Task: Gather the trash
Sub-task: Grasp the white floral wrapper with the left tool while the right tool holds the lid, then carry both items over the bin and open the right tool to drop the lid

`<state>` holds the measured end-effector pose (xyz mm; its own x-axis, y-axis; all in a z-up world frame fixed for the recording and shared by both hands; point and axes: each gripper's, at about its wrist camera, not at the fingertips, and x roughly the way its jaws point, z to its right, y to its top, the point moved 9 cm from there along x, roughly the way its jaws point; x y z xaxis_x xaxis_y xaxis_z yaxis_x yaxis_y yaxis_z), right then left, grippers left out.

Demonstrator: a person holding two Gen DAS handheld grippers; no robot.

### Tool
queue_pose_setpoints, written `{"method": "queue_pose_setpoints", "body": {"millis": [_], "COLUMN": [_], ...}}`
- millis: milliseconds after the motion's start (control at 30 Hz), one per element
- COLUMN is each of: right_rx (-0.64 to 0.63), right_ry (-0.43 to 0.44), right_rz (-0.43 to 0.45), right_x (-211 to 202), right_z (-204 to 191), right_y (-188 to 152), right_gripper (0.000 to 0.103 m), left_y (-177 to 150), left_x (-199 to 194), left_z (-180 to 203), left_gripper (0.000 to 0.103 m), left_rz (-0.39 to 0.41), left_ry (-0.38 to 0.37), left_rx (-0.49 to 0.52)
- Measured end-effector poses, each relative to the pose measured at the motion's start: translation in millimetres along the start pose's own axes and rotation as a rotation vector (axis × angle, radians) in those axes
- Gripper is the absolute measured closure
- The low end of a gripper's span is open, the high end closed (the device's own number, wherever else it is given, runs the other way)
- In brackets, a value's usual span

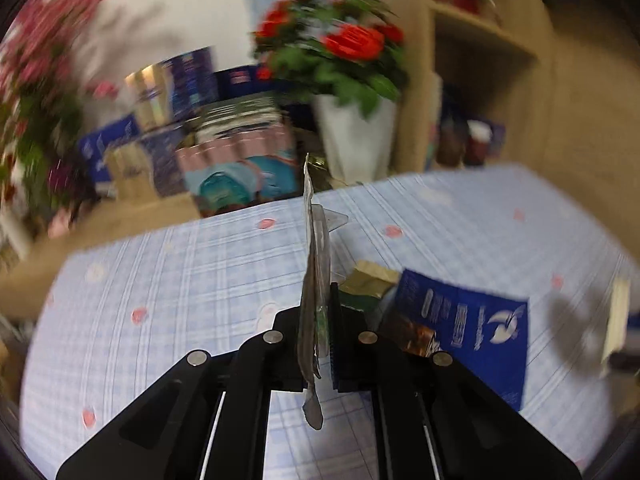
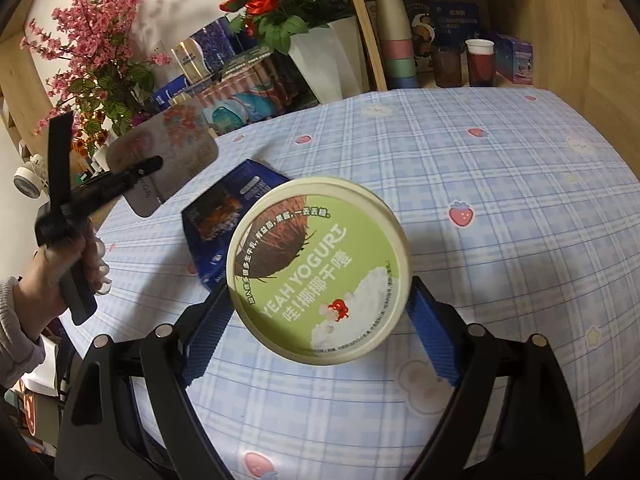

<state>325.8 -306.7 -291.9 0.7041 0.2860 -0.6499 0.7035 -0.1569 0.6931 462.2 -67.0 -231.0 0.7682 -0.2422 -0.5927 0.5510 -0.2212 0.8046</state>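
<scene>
The left gripper (image 1: 318,320) has its jaws pressed together on a flat, thin wrapper (image 1: 314,280), pinched edge-on in the left wrist view. The wrapper's long axis runs along the fingers, one end reaching forward past the tips toward the white vase (image 1: 352,136), the other hanging back behind the pads. From the right wrist view the same wrapper (image 2: 164,160) shows its broad silvery face with a faint floral print, lifted clear of the checked tablecloth (image 2: 500,200), with a hand (image 2: 60,276) and grey sleeve behind the tool.

The right gripper (image 2: 320,312) stands spread wide around a yogurt tub (image 2: 318,270), whose green lid faces the camera. The blue pads (image 2: 206,340) sit at either side of the tub; whether they actually press its wall is hidden by the lid's rim.

A blue packet (image 2: 224,216) lies on the tablecloth just beyond the tub, toward the vase, partly covered by the tub. In the left wrist view that packet (image 1: 472,328) lies just right of the left gripper, with a crumpled gold-green wrapper (image 1: 370,284) touching it; motion blur smears the print and the shelf items behind the vase.
</scene>
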Motion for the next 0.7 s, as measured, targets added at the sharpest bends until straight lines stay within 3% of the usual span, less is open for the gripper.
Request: {"method": "queue_pose_setpoints", "body": {"millis": [167,333,700], "right_rx": [-0.009,-0.023,-0.065], "right_ry": [0.016,0.023,0.032], "right_rz": [0.015,0.029,0.047], "right_x": [-11,-25,-57], "right_z": [-16,-29,-61], "right_y": [2,1,-11], "right_gripper": [0.018,0.018,0.018], "left_y": [2,-4,-39], "left_x": [-40,-76,-155], "left_z": [-25,-36,-30], "left_gripper": [0.096,0.096,0.096], "left_rz": [0.013,0.017,-0.025], "left_ry": [-0.075,-0.133,-0.114], "left_rx": [-0.169,-0.272,-0.249]}}
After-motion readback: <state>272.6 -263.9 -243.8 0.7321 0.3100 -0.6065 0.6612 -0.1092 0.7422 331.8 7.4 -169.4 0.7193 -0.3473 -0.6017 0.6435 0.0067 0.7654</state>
